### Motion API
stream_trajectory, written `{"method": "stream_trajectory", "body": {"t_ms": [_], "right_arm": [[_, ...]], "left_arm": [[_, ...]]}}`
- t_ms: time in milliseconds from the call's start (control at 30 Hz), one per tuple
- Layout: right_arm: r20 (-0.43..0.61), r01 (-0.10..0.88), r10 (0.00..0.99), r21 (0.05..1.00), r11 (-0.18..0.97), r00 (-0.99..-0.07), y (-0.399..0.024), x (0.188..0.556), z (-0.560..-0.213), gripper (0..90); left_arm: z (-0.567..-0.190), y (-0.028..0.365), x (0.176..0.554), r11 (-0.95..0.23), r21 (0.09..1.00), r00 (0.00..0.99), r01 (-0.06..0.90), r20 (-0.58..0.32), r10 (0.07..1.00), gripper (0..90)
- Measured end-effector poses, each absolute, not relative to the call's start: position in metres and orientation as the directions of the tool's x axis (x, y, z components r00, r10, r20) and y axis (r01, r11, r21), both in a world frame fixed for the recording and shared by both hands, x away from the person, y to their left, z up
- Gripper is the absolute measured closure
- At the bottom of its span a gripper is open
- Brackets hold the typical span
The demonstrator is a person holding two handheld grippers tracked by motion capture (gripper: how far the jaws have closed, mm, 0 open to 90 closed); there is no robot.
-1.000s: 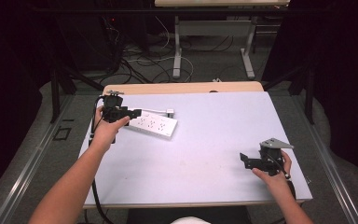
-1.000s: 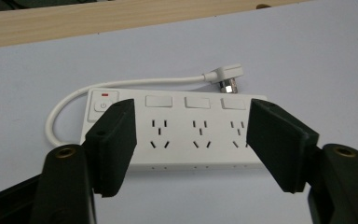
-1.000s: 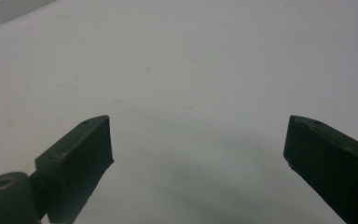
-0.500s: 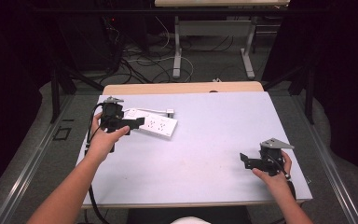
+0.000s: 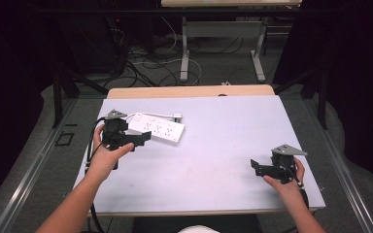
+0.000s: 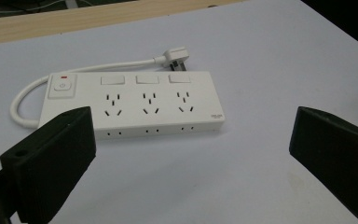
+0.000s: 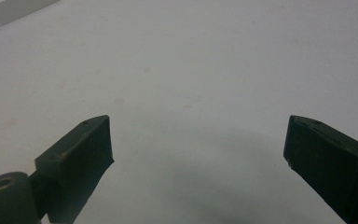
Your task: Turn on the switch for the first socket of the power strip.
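A white power strip (image 6: 130, 105) with three socket sets, three rocker switches and a red-marked main button lies flat near the back left of the pale surface (image 5: 223, 145), its short cord looping round to a plug (image 6: 177, 58) lying just behind it. The left gripper (image 5: 143, 137) hangs just in front of the strip, jaws spread wide and empty. Well apart, near the front right edge, the right gripper (image 5: 256, 168) is likewise released, holding nothing.

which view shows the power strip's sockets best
The left gripper view: the power strip sits close, with sockets, switches and plug clear. The high view shows it small; the right gripper view catches just a corner.
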State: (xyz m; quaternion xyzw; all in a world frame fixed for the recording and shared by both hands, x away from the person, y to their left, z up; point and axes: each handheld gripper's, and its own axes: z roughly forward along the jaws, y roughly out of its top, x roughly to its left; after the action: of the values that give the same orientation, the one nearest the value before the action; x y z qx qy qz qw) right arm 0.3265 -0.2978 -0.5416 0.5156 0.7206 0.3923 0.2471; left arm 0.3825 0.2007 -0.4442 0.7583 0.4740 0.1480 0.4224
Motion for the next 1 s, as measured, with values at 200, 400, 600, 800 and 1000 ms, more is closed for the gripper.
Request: {"method": "stream_trajectory", "body": {"t_ms": [200,400,600,800,1000], "right_arm": [[0.052,0.548,0.939,0.823,0.152,-0.339,-0.298,0.325,-0.542,7.1],[0.053,0.548,0.939,0.822,0.152,-0.34,-0.299,0.325,-0.541,7.1],[0.053,0.548,0.938,0.822,0.153,-0.342,-0.298,0.325,-0.541,7.1],[0.048,0.548,0.939,0.822,0.156,-0.34,-0.298,0.326,-0.542,7.1],[0.043,0.544,0.938,0.823,0.162,-0.344,-0.298,0.325,-0.541,7.1]], "left_arm": [[-0.45,0.207,0.371,-0.191,0.784,0.495,0.591,-0.164,0.853,0.2],[-0.462,0.214,0.36,-0.195,0.779,0.48,0.596,-0.152,0.864,0.2],[-0.469,0.219,0.349,-0.161,0.784,0.465,0.599,-0.177,0.867,0.2],[-0.478,0.225,0.336,-0.162,0.782,0.472,0.601,-0.184,0.862,0.2],[-0.493,0.229,0.325,-0.135,0.784,0.455,0.606,-0.203,0.867,0.2]]}}
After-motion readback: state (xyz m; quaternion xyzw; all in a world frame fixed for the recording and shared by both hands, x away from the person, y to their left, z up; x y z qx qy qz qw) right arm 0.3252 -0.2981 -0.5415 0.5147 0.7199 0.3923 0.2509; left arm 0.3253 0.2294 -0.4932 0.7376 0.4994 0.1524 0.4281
